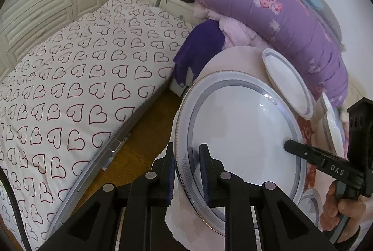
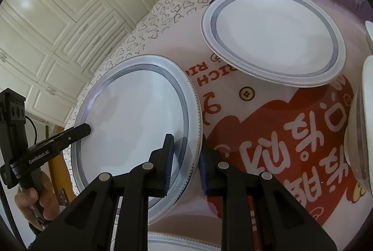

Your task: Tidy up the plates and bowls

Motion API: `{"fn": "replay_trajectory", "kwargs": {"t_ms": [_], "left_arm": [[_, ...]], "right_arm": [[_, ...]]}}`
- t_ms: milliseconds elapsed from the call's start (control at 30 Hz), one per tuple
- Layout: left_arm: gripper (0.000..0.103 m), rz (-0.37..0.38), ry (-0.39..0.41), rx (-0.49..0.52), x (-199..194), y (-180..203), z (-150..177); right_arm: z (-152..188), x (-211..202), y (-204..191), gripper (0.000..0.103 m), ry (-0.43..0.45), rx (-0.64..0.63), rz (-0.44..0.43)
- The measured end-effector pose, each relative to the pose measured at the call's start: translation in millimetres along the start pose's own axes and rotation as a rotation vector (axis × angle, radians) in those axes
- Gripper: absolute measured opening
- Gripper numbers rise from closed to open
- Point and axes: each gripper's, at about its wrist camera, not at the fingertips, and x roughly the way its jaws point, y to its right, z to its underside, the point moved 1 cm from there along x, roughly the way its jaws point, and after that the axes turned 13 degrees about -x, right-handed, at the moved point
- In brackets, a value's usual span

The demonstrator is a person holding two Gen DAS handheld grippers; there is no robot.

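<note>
A large white plate with a grey-blue patterned rim (image 1: pixel 237 129) (image 2: pixel 135 120) is held between both grippers above the round table. My left gripper (image 1: pixel 187 171) is shut on its near rim, one finger on top and one under. My right gripper (image 2: pixel 185 162) is shut on the opposite rim; it shows in the left wrist view (image 1: pixel 289 146). A second, smaller plate of the same pattern (image 1: pixel 286 80) (image 2: pixel 272 34) lies farther back on the table. White bowls (image 2: pixel 363 125) (image 1: pixel 331 127) stand at the right edge.
The table wears a pink cloth with red print (image 2: pixel 291 134). A bed with a heart-print sheet (image 1: pixel 77 78) lies left, wooden floor (image 1: pixel 142 134) between. Purple bedding (image 1: pixel 279 13) is piled behind the table. White cupboards (image 2: pixel 58 18) line the wall.
</note>
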Motion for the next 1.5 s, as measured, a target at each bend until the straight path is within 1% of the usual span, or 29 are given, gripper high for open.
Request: {"fn": "replay_trajectory", "kwargs": {"t_ms": [300, 467, 600, 733, 933, 1167, 1500], "left_arm": [[0.015, 0.023, 0.035, 0.026, -41.2, 19.2, 12.7], [0.015, 0.041, 0.049, 0.044, -60.7, 33.5, 26.2], [0.015, 0.082, 0.036, 0.056, -74.1, 45.2, 40.0], [0.015, 0.107, 0.021, 0.075, -82.8, 56.0, 52.8], [0.015, 0.118, 0.001, 0.102, -87.8, 71.4, 76.9], [0.015, 0.115, 0.011, 0.136, -98.7, 83.1, 106.0], [0.015, 0.107, 0.016, 0.136, -113.6, 78.7, 150.7]], "right_arm": [[3.0, -36.1, -5.4, 0.019, 0.048, -0.004, 0.006], [12.2, -62.9, 1.0, 0.019, 0.077, -0.001, 0.017], [22.7, -83.6, 6.7, 0.019, 0.099, 0.017, 0.026], [43.1, -106.9, 10.5, 0.018, 0.122, 0.024, 0.052], [77.4, -128.6, 15.1, 0.018, 0.137, 0.040, 0.081], [109.9, -144.8, 16.0, 0.018, 0.160, 0.045, 0.091], [143.9, -151.7, 5.4, 0.018, 0.169, 0.027, 0.096]]}}
